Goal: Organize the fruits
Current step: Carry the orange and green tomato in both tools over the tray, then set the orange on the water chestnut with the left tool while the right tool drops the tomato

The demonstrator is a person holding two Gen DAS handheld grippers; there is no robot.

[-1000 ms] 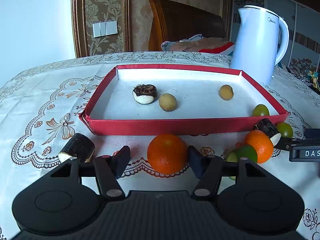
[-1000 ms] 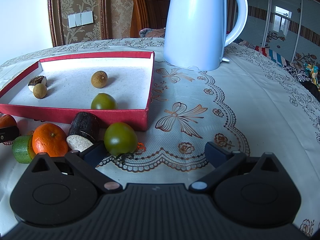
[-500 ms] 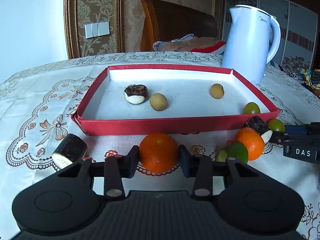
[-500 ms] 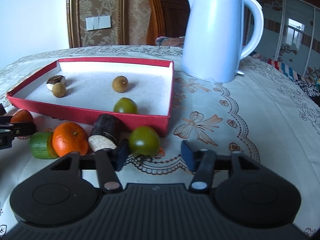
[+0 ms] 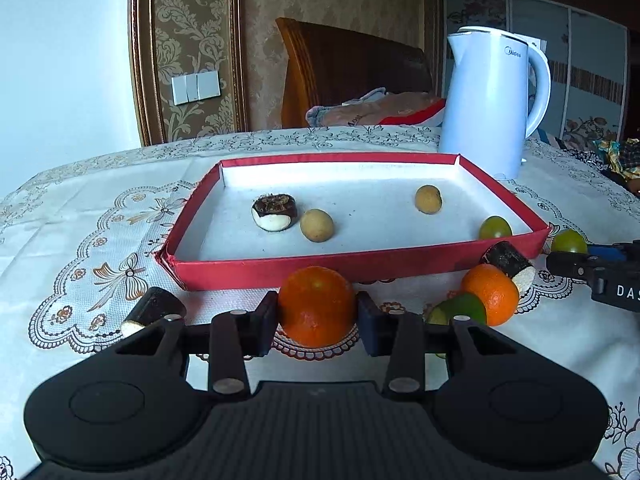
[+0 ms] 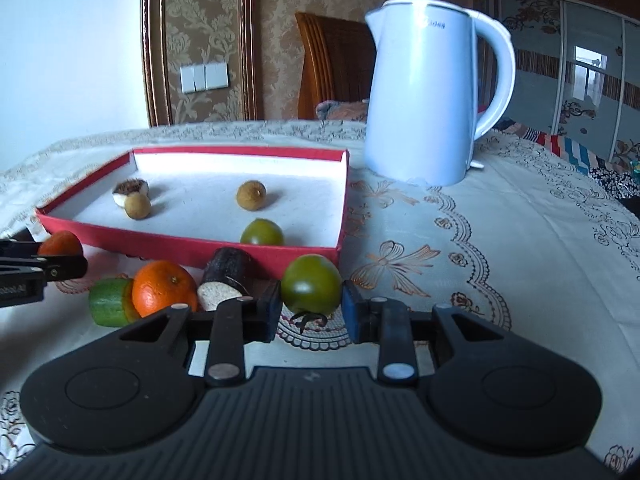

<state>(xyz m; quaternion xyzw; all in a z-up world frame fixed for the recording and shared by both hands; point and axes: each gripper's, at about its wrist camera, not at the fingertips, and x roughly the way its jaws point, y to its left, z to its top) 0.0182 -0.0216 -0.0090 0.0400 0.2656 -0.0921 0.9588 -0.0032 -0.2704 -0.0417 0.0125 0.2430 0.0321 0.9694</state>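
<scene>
My left gripper (image 5: pixel 318 316) is shut on an orange (image 5: pixel 317 305), held just in front of the red tray (image 5: pixel 320 266). My right gripper (image 6: pixel 310 310) is shut on a green tomato (image 6: pixel 311 289) near the tray's right front corner (image 6: pixel 336 246). In the tray lie a dark chestnut piece (image 5: pixel 274 212), two longans (image 5: pixel 316 225) (image 5: pixel 428 199) and a green tomato (image 5: pixel 495 228). On the cloth lie a second orange (image 6: pixel 164 287), a cucumber piece (image 6: pixel 109 302) and a dark sugarcane piece (image 6: pixel 227 278).
A white kettle (image 6: pixel 428 104) stands behind the tray on the right. Another dark sugarcane piece (image 5: pixel 154 310) lies on the cloth at the left. A wooden chair (image 5: pixel 352 72) stands behind the table.
Both grippers closed: the left onto the orange, the right onto the green tomato. Both have lifted slightly and the views have risen.
</scene>
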